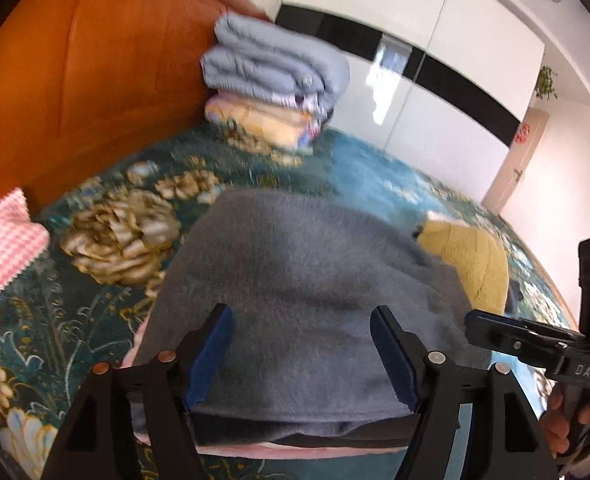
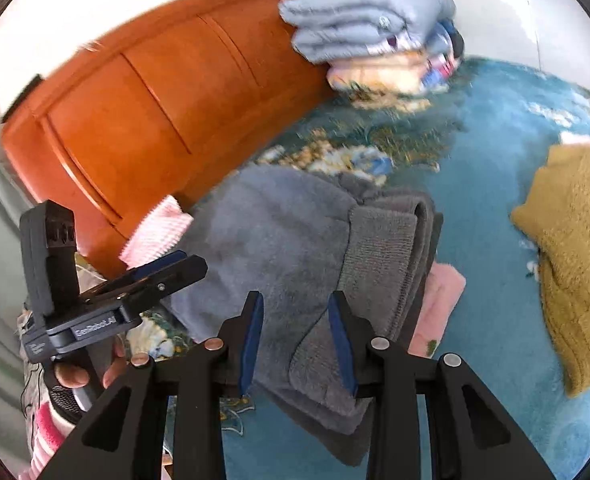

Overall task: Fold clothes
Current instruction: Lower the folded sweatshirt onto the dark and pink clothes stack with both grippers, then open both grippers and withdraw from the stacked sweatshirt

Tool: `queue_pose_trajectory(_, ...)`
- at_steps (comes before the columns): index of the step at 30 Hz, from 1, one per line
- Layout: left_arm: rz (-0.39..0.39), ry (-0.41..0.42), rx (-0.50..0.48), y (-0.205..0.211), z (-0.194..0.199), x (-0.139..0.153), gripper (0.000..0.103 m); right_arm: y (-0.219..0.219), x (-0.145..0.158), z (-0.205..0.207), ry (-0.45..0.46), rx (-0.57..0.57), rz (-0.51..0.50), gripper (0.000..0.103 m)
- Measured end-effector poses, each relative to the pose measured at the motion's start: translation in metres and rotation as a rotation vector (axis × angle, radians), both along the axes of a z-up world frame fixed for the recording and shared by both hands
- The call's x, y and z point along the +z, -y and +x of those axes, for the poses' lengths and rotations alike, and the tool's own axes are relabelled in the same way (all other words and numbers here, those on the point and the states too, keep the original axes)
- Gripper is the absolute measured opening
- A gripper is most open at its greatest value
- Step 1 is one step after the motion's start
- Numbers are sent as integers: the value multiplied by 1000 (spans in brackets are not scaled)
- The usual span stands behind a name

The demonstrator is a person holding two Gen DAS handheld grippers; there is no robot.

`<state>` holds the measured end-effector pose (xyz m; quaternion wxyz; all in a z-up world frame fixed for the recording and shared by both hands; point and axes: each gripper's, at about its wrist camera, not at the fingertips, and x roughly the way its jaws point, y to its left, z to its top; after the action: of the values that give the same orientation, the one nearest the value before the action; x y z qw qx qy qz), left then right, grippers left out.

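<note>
A folded grey fleece garment (image 1: 295, 280) lies on the teal floral bedcover (image 1: 107, 232), on top of a pink piece (image 2: 439, 300). My left gripper (image 1: 303, 356) stands open, its blue pads wide apart on either side of the garment's near edge and not pressing it. In the right wrist view it appears from the side as the left gripper (image 2: 187, 266), at the garment's left edge. My right gripper (image 2: 297, 340) is shut on a thick fold of the grey garment (image 2: 279, 232) near its ribbed hem. The left wrist view shows the right gripper (image 1: 473, 322) at the garment's right edge.
A mustard knit garment (image 2: 575, 260) lies to the right on the bed. A pink checked cloth (image 1: 3, 248) sits at the left by the orange headboard (image 1: 95, 80). Folded blankets (image 1: 271, 80) are stacked at the far end. White wardrobe doors (image 1: 435, 92) stand behind.
</note>
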<state>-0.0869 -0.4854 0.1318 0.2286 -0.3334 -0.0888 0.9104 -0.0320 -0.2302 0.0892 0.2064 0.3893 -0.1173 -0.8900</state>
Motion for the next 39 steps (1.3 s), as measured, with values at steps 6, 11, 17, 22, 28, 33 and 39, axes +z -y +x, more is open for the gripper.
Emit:
queue_pose_trajectory(6,-17,-60,112,-11,38,-13,79,-9,-4,28,-48,0,43,43)
queue_pose_trajectory(11,67,-14,231,-14,55,-42,81,-14,-24,45,-44,8,73,53)
queue_pose_trajectory(17,1,-31,312,-33,69,-61,99,-20,-51,59,-49,-17,118,65)
queue_pose_trajectory(22,-26,-41,382,-43,74,-86,103,-23,-70,66,-58,-23,132,66)
queue_pose_trajectory(28,-67,-66,421,-56,87,-107,103,-29,-88,72,-74,-36,139,78)
queue_pose_trajectory(33,-185,-122,474,-74,93,-112,103,-32,-96,76,-135,-73,148,83)
queue_pose_trajectory(39,-171,-129,546,-70,100,-114,103,-32,-109,77,-187,-105,142,101)
